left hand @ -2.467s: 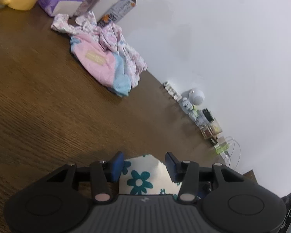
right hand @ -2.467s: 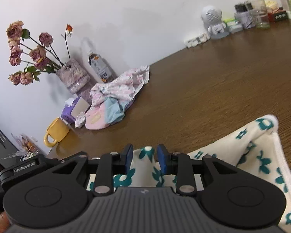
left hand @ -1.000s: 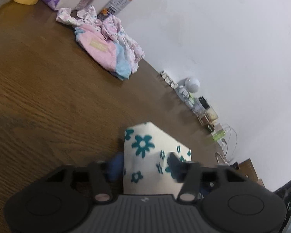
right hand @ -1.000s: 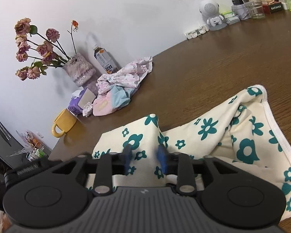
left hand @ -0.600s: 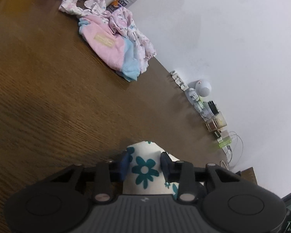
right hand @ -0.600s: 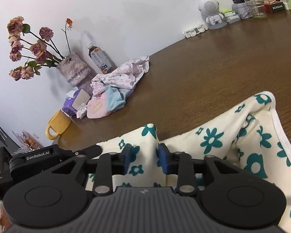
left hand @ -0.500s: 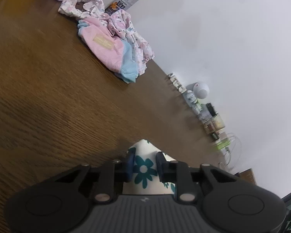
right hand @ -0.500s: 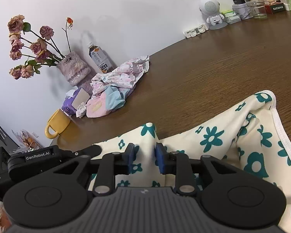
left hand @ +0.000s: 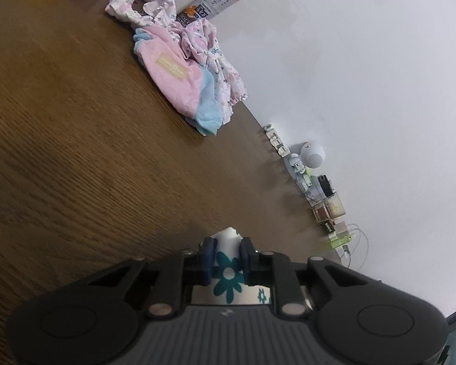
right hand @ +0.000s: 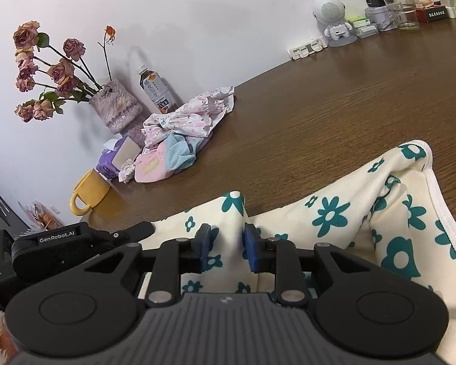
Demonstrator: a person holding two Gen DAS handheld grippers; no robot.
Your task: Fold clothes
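Tongs [left hand: 227, 251] [right hand: 227, 245] pinching floral cloth [right hand: 331, 213]

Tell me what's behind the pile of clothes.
Behind the pile of clothes stand a bottle and a fuzzy vase of roses against the wall; their bases are hidden by the pile.

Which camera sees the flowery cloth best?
The right wrist view: the flowery cloth spreads wide across the table. The left wrist view shows only a small corner of it, pinched in the left gripper.
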